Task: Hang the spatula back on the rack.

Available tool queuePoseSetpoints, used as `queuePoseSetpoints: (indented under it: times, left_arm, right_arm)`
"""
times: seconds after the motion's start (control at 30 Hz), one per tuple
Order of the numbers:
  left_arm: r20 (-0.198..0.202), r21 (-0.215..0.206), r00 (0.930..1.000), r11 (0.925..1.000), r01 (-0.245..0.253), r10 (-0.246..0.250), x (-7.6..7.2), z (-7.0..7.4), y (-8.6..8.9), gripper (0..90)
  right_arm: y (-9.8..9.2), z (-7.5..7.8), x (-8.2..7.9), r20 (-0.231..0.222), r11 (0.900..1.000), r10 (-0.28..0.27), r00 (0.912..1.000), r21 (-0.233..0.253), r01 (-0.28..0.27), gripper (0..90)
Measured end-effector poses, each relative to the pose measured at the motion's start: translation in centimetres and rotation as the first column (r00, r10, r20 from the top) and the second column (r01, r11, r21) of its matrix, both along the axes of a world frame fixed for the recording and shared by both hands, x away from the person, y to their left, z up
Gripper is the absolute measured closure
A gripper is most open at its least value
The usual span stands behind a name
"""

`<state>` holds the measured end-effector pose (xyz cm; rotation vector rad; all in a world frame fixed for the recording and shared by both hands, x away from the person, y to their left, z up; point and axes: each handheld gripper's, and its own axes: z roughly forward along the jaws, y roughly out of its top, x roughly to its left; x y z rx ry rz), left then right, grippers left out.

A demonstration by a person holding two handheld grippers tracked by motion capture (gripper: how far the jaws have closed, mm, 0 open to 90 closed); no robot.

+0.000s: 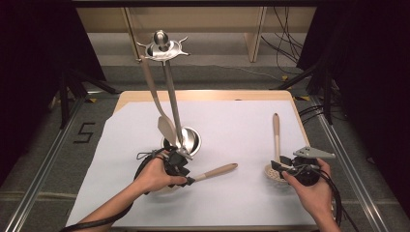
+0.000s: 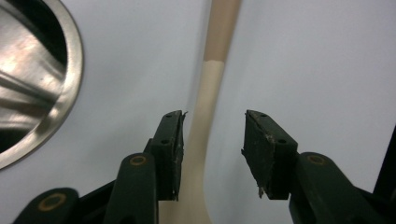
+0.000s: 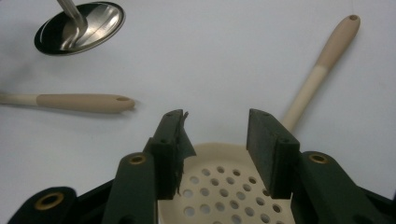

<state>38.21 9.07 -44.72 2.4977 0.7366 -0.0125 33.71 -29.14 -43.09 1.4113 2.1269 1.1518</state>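
Left fingers point(image 2: 212, 154) open astride spoon handle point(image 2: 208, 93), right fingers point(image 3: 215, 154) open over skimmer point(image 3: 224, 186); nothing gripped, both unhung.

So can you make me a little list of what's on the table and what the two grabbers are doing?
stand: metal utensil stand, one spatula hanging from it
left gripper: open, jaws either side of a beige utensil handle
right gripper: open, over the holed head of a skimmer
surface: white sheet on the table
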Motion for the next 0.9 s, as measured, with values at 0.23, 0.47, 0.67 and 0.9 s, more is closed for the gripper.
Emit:
queuePoseSetpoints:
  times: [0.23, 0.47, 0.67, 0.9]
  left_arm:
    - [-0.043, 0.08, 0.9979, 0.9955, 0.052, -0.049, 1.1, -0.7, -0.7, 61.2]
    - [-0.051, 0.14, 0.9959, 0.9867, 0.082, -0.075, 1.1, -1.2, -1.1, 64.6]
    - [-0.051, 0.173, 0.9956, 0.9812, 0.087, -0.079, 0.7, -1.4, -1.3, 68.1]
    - [-0.032, 0.19, 0.9939, 0.9756, 0.11, -0.106, 0.5, -1.2, -1.4, 69.2]
  right_arm:
    - [-0.1, -0.1, 0.1, 0.007, 1.0, 0.0, 1.0, -0.004, 0.0, 57.2]
    - [-0.1, -0.1, 0.1, 0.006, 1.0, 0.0, 1.0, -0.005, 0.0, 57.3]
    - [-0.1, 0.1, 0.0, -0.007, 1.0, 0.0, 1.0, -0.019, -0.001, 57.3]
    - [-0.1, -0.1, 0.1, 0.008, 1.0, -0.001, 1.0, -0.005, 0.001, 57.3]
